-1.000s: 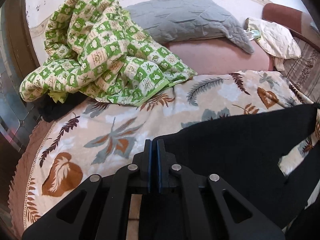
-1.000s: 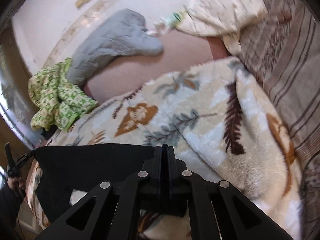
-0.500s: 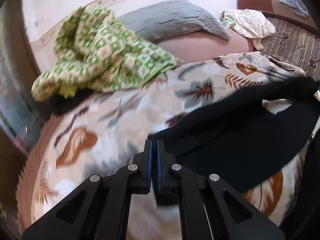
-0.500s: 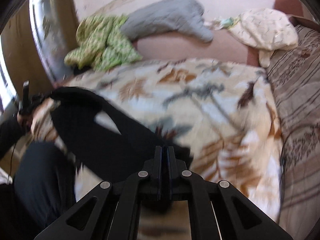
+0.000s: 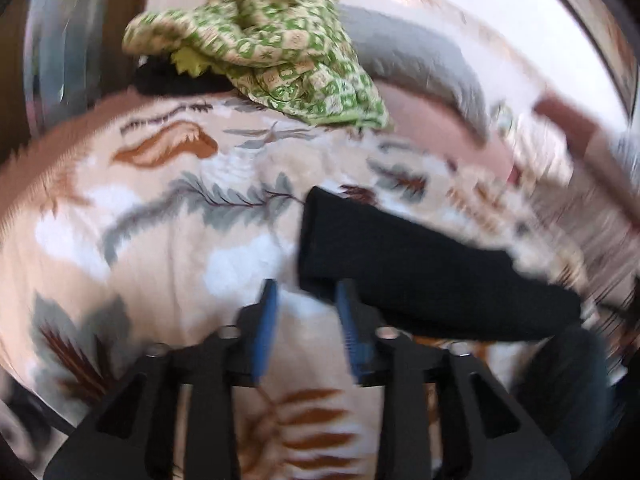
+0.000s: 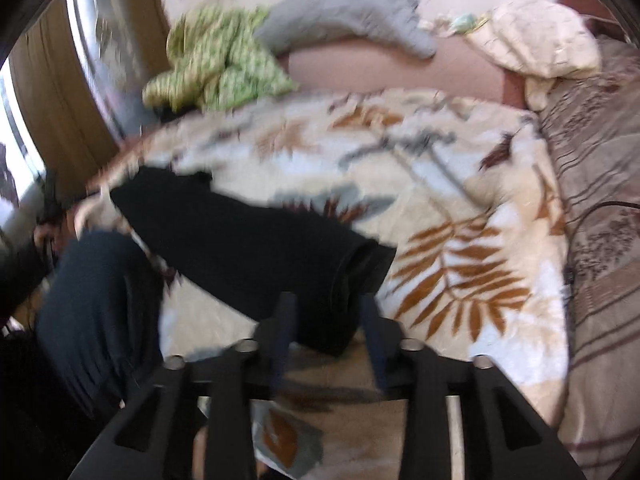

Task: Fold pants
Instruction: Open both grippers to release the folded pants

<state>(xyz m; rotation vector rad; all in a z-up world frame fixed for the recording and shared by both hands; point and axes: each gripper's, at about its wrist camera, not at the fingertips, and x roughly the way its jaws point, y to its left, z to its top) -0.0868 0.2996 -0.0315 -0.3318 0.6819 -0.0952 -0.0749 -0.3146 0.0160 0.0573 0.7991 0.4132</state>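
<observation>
The black pants (image 5: pixel 420 272), a soft, matte folded band, lie on the plush leaf-print blanket (image 5: pixel 160 248). Both the left tongs (image 5: pixel 306 300) and right tongs (image 6: pixel 328 312) have just been opening, jaws parted, gripping nothing. Only the right view shows the striped bedcover (image 6: pixel 600 208).

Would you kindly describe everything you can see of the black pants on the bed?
The black pants look like soft, plain dark fabric, folded lengthwise into a long narrow band lying flat and slanted across the leaf-print blanket. One open end faces the right gripper, whose jaws have just been opening around it without pressing. The left gripper, likewise just opened, sits beside the other end.
</observation>
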